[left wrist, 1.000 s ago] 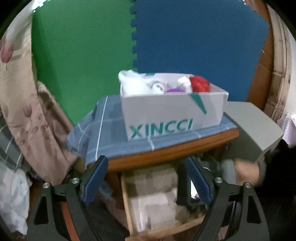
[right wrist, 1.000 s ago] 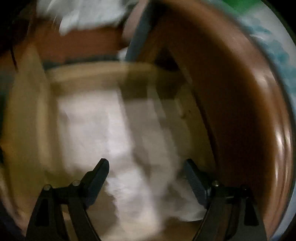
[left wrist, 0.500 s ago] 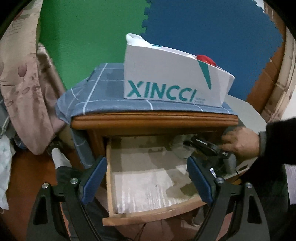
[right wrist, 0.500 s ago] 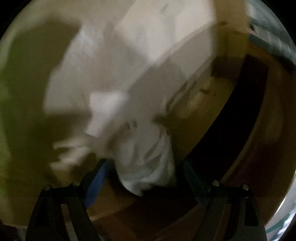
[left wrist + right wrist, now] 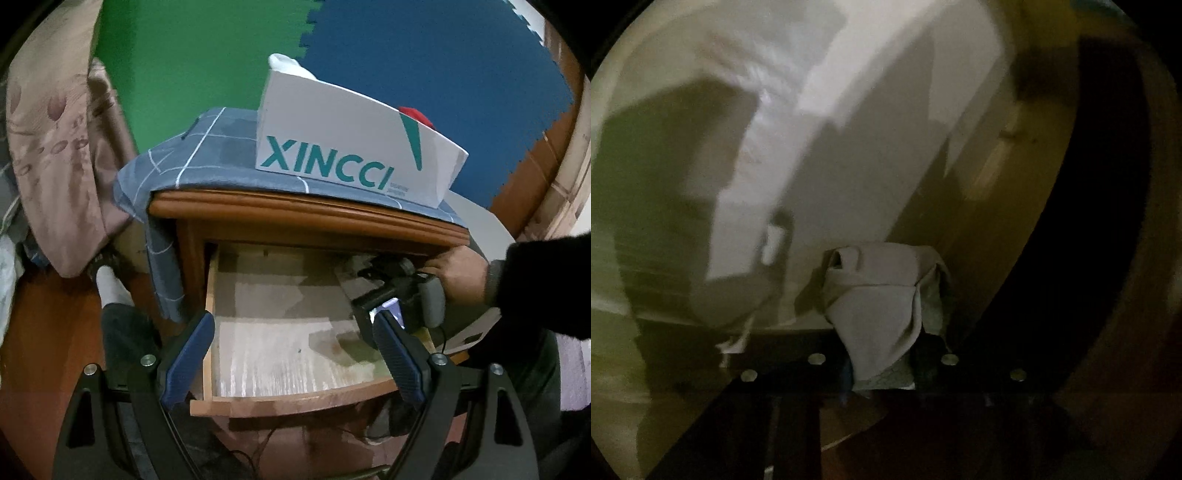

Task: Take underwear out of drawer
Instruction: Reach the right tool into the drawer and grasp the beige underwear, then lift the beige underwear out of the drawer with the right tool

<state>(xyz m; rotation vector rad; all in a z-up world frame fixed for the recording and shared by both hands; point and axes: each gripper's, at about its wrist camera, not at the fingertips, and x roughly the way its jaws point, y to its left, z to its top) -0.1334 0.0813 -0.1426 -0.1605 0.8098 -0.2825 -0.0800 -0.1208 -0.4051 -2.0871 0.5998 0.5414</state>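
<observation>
Right gripper [image 5: 882, 373] is reaching deep into the open drawer [image 5: 288, 400], jaws pinching a bunched grey underwear [image 5: 879, 314] at the back right corner, where it is sitting on the paper liner [image 5: 280, 354]. The hand [image 5: 458, 277] is going in low, probably to fit under the desk [image 5: 306, 218] top. Left gripper [image 5: 291, 354] is hovering wide open, holding nothing, above the drawer front, likely just watching. XINCCI box [image 5: 351, 155] is sitting on the checked cloth [image 5: 207, 158].
</observation>
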